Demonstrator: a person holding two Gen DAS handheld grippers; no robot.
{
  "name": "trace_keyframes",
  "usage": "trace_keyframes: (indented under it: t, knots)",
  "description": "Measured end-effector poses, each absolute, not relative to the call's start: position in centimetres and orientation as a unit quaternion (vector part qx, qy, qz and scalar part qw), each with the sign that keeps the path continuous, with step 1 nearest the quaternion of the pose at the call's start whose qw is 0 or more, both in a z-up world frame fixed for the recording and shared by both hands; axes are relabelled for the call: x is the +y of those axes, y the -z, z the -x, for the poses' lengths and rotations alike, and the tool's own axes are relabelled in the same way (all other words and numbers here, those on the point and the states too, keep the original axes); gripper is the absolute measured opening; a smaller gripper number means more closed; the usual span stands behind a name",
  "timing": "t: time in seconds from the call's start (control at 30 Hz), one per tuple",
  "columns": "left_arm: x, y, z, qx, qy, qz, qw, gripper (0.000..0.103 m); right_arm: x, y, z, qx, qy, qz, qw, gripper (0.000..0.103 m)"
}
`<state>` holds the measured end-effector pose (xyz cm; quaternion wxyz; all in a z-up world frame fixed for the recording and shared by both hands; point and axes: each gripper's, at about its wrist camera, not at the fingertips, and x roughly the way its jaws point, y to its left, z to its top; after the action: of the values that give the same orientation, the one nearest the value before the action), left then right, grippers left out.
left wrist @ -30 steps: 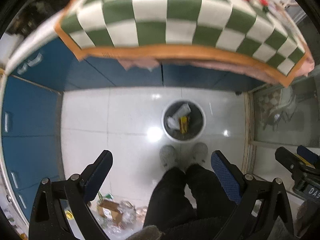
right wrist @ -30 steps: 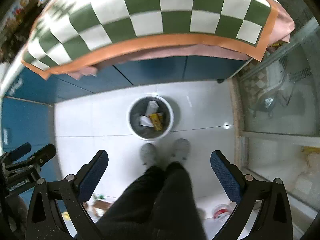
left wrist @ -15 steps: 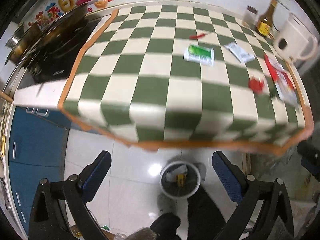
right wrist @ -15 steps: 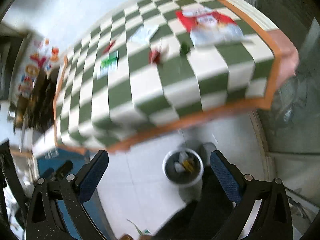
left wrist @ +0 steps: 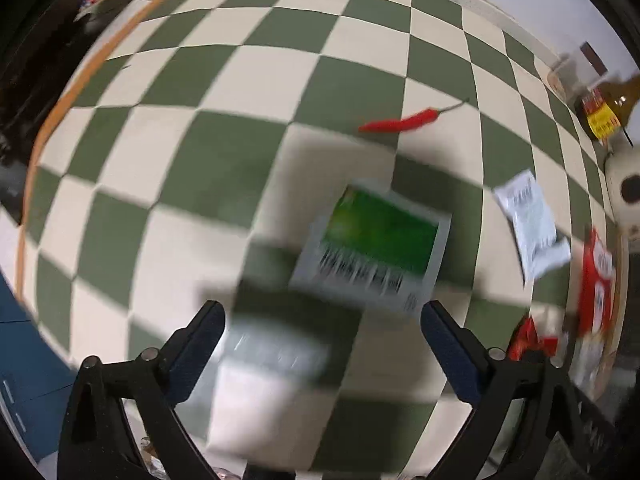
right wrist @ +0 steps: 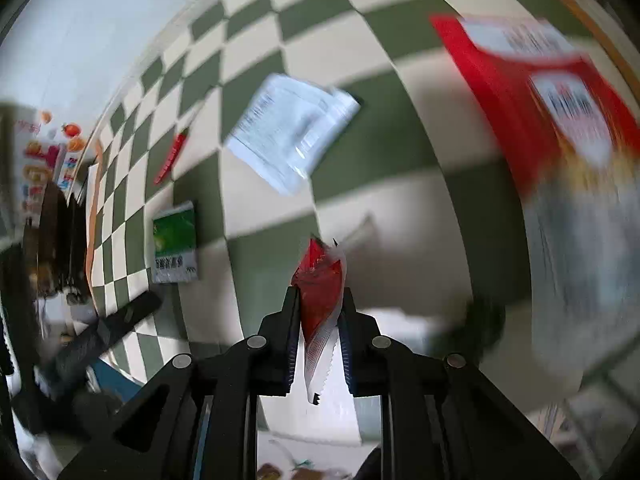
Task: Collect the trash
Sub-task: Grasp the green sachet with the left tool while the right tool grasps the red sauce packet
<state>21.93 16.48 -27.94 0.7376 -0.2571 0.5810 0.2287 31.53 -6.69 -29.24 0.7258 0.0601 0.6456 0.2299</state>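
My right gripper (right wrist: 319, 300) is shut on a small red wrapper (right wrist: 320, 284) and holds it over the green-and-cream checked tablecloth (right wrist: 304, 12). My left gripper (left wrist: 322, 320) is open and empty, just above a green-and-white packet (left wrist: 372, 246); the same packet shows at the left in the right wrist view (right wrist: 175, 242). A white sachet (left wrist: 530, 224) lies right of it and also shows in the right wrist view (right wrist: 292, 130). A red chilli (left wrist: 400, 122) lies beyond. A large red bag (right wrist: 556, 108) lies at the right.
A sauce bottle (left wrist: 608, 106) and a white kettle (left wrist: 624, 196) stand at the table's far right. Blue cabinets (left wrist: 24, 360) are below the table's left edge. The stove area (right wrist: 52, 232) is at the left.
Both grippers have come up from over the floor bin to the tabletop. The right gripper has shut on the red wrapper. The left gripper has come close over the green packet.
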Motion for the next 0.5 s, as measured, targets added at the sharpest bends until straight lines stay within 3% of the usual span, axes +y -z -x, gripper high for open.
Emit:
trace_keyframes:
  t: [0.03,0.07,0.13,0.2,0.27,0.37,0.5]
  knots:
    - [16.7,28.3,-22.8,0.581,-0.224,0.261,0.737,0.097,-6.6,29.1,-31.7,0.643,-0.238,-0.058,0.726,0.018]
    - [16.8,28.7,-23.4,0.584,-0.223,0.261,0.736,0.084,-6.6,29.0,-32.1,0.640,-0.244,-0.054,0.726,0.018]
    - [16.5,28.9,-24.8,0.592,-0.236,0.227,0.736,0.074,-6.9,28.7,-32.6,0.638,-0.248,-0.055,0.727,0.018]
    - [15.9,28.4,-25.3,0.588,-0.233,0.206,0.746,0.050,-7.2,28.8,-33.4,0.640,-0.249,-0.057,0.724,0.018]
    - [14.9,27.7,-25.6,0.590,-0.244,0.177,0.749,0.010,-7.6,28.9,-33.8,0.641,-0.251,-0.062,0.722,0.018]
    - [13.6,27.3,-25.1,0.596,-0.254,0.146,0.748,0.001,-8.3,28.3,-33.9,0.639,-0.253,-0.070,0.723,0.017]
    - [12.0,24.8,-22.3,0.576,-0.266,0.124,0.763,0.001,-8.6,26.1,-32.6,0.621,-0.261,-0.074,0.736,0.017]
